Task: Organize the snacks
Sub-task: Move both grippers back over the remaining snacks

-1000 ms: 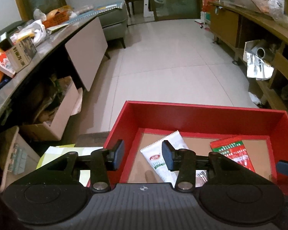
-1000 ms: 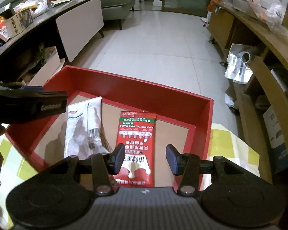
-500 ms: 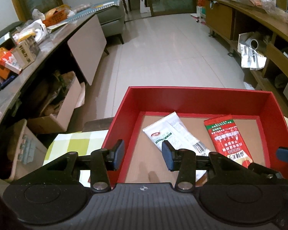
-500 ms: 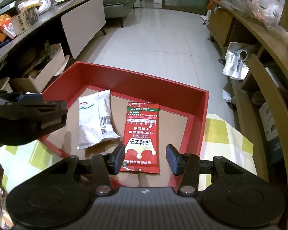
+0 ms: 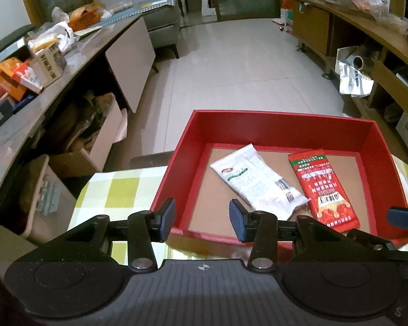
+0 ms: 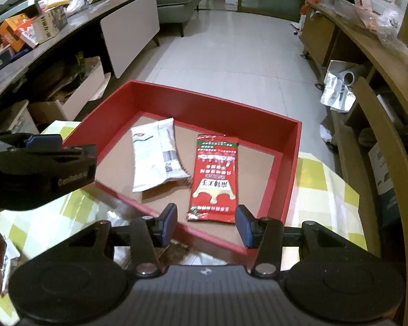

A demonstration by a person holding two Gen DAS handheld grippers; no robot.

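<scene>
Left wrist view is looking down over a table with a yellow-green checked cloth (image 5: 117, 190). On the left side the left gripper (image 5: 202, 220) is hanging with its jaws released, nothing between the pads, just above the near left corner of the red tray (image 5: 176, 174). Beyond the pads and a little to the right, the white snack packet (image 5: 255, 187) is lying slanted on the brown floor of the tray. Just beside it, more to the right, the red snack packet (image 5: 323, 190) is lying flat; whether the two packets are touching I cannot tell. At the far right edge a blue pad of the other gripper is showing.

Right wrist view is showing, at the left edge, the left gripper (image 6: 45, 142) from the side, over the tray's left wall. Then the white snack packet (image 6: 156, 154) and the red snack packet (image 6: 216, 179) are lying next to each other inside the red tray (image 6: 291, 168). The right gripper (image 6: 206, 224) is hanging over the near wall of the tray with jaws released and empty; the near end of the red packet is lying just beyond the gap between its pads.
</scene>
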